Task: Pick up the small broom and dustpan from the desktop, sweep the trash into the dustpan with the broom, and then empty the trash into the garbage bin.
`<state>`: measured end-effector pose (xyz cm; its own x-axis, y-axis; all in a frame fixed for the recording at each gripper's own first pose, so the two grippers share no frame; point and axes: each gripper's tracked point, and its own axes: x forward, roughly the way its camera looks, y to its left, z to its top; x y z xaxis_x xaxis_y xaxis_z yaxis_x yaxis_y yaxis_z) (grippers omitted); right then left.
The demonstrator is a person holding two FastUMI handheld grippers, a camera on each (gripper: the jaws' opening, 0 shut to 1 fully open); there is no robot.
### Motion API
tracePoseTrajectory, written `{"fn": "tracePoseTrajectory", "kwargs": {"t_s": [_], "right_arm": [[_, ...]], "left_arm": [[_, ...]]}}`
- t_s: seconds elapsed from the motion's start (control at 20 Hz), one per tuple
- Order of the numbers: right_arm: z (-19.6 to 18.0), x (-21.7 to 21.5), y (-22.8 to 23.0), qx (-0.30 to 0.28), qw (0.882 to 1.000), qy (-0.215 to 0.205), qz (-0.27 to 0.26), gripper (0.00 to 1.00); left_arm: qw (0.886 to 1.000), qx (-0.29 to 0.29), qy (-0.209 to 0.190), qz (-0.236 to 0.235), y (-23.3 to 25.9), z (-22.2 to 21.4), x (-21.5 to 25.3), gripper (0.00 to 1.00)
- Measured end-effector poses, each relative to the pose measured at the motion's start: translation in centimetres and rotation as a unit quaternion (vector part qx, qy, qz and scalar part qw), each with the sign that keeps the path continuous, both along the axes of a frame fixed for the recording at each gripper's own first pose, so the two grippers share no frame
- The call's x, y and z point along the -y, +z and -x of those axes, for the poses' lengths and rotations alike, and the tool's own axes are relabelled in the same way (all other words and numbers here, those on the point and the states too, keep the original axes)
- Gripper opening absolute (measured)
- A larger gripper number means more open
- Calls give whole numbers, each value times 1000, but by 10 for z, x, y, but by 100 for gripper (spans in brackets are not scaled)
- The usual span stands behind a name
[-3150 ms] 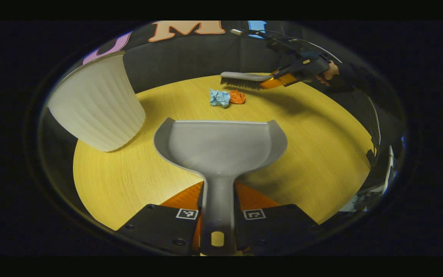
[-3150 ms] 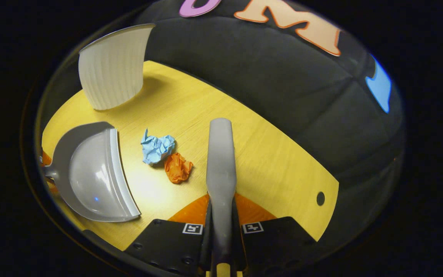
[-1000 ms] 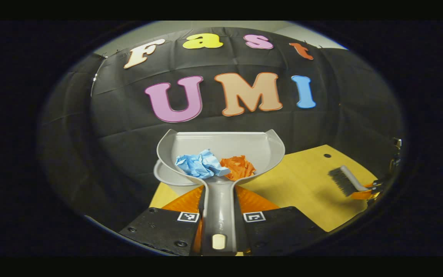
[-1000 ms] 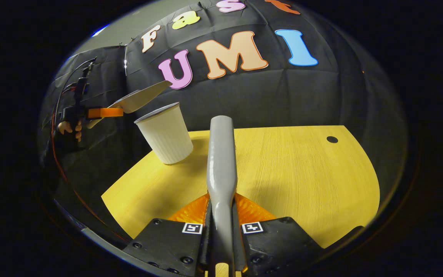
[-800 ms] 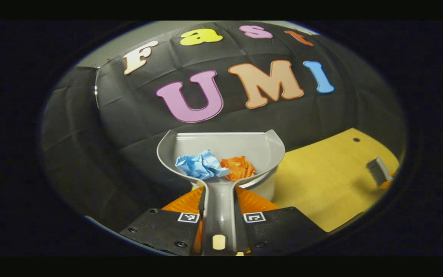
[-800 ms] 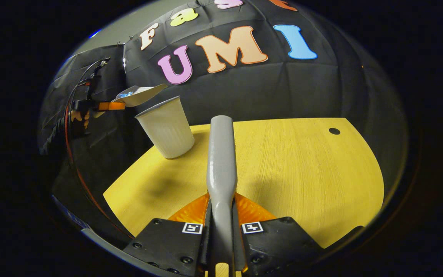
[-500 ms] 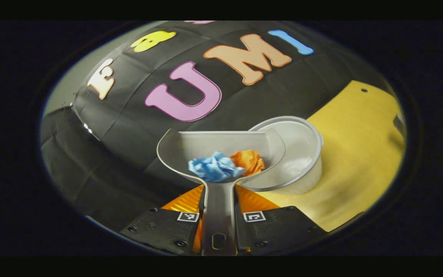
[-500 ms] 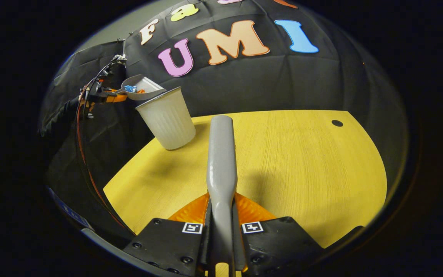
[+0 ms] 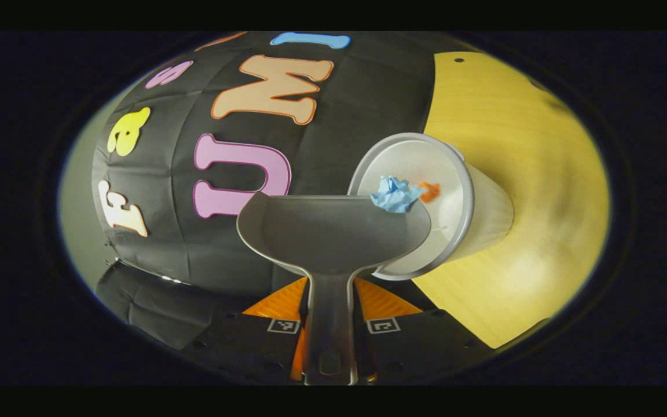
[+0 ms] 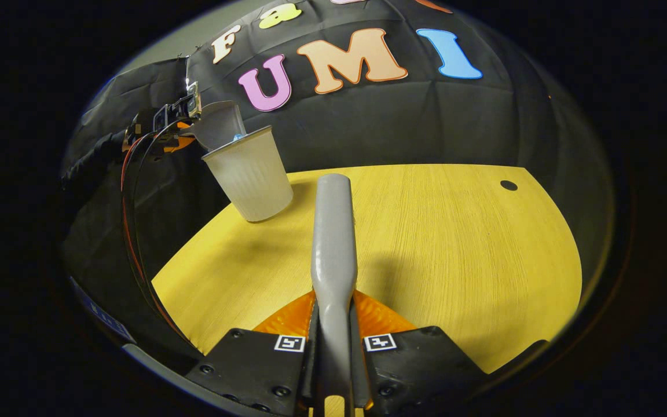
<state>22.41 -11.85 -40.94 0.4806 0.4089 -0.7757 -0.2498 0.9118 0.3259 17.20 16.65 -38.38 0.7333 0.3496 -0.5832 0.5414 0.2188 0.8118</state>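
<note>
The dustpan (image 9: 333,231) is tipped over the mouth of the garbage bin (image 9: 461,174), its front lip overlapping the bin's rim at about 8 o'clock of the opening in the left gripper view. The pan's scoop is bare. A blue paper wad (image 9: 394,196) sits at the pan's far right corner, against the bin's inside, and an orange paper wad (image 9: 429,190) lies just beyond it, at 3 o'clock from the blue one, within the bin.

The left gripper (image 9: 332,327) is clamped on the dustpan's handle, both fingers pressing its sides. In the right gripper view that gripper (image 10: 165,133) shows at 10 o'clock, above the bin (image 10: 250,176).

The bin stands on the yellow desktop (image 10: 455,249) near its far left edge.

The right gripper (image 10: 334,344) is closed around the broom (image 10: 333,243), whose handle runs toward 12 o'clock above the desktop.
</note>
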Motion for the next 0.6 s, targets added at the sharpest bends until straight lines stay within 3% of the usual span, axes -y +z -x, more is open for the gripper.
{"fn": "tracePoseTrajectory", "kwargs": {"t_s": [0.15, 0.3, 0.45, 0.6], "right_arm": [[-1, 1, 0, -1, 1000, 1, 2, 22], [1, 5, 4, 2, 1000, -3, -3, 22], [-3, 6, 9, 8, 1000, -15, -12, 22], [-10, 4, 20, 17, 999, -27, -23, 22]], "left_arm": [[1000, 11, -19, -19, 0, -2, 1, 27], [996, 20, 31, 78, -12, 9, 7, 29], [972, 53, 107, 204, -14, 26, 15, 27], [931, 93, 158, 316, -10, 23, 37, 27]]}}
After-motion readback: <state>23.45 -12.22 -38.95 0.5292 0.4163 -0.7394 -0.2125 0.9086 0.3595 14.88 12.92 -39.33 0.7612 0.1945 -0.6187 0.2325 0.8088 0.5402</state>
